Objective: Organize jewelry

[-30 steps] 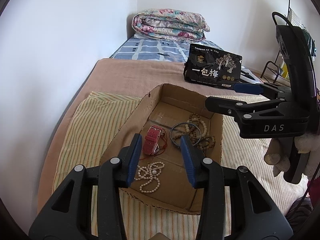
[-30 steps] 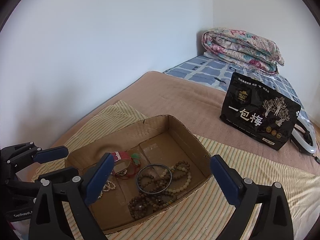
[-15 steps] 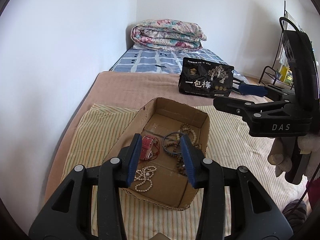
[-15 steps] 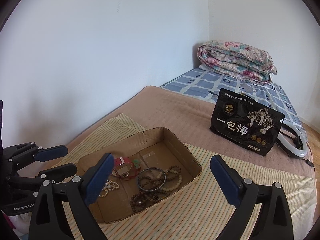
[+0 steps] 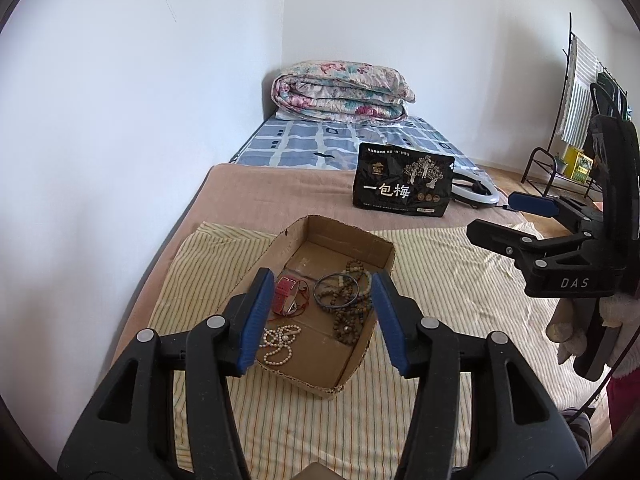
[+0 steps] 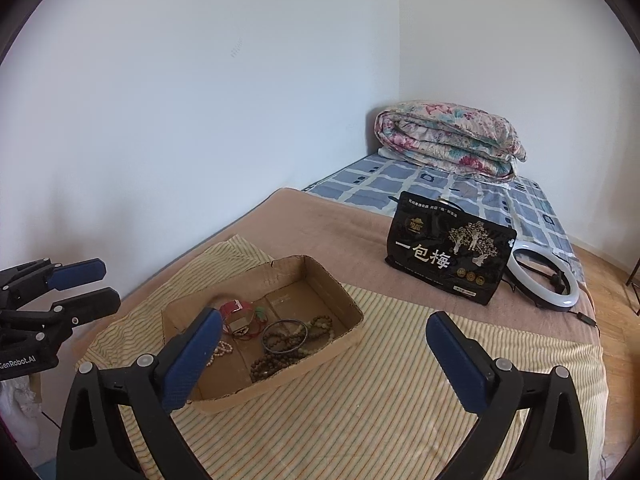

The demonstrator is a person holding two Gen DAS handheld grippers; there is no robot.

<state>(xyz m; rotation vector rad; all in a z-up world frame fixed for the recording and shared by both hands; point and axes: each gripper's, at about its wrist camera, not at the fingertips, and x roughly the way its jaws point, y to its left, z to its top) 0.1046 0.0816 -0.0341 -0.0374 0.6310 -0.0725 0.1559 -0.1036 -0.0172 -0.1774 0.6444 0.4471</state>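
Note:
A shallow cardboard box (image 5: 382,250) (image 6: 340,314) sits on a striped cloth on the bed. It holds a red watch (image 5: 285,289) (image 6: 233,306), a pearl strand (image 5: 278,345) (image 6: 224,348), a dark bangle (image 5: 335,290) (image 6: 285,335) and brown bead bracelets (image 5: 349,318) (image 6: 268,366). My left gripper (image 5: 320,316) is open and empty, held above and short of the box. My right gripper (image 6: 320,356) is open wide and empty, also held back from the box; it also shows at the right of the left wrist view (image 5: 516,220).
A black snack bag (image 5: 402,186) (image 6: 448,256) stands behind the box. A white ring light (image 6: 546,276) lies beside it. A folded floral quilt (image 5: 340,92) (image 6: 448,140) lies at the bed's head. A wall runs along the left. A metal rack (image 5: 560,160) stands right.
Both grippers have pulled back and up from the box, which now looks smaller and farther. Both stay open and empty. The jewelry has not moved.

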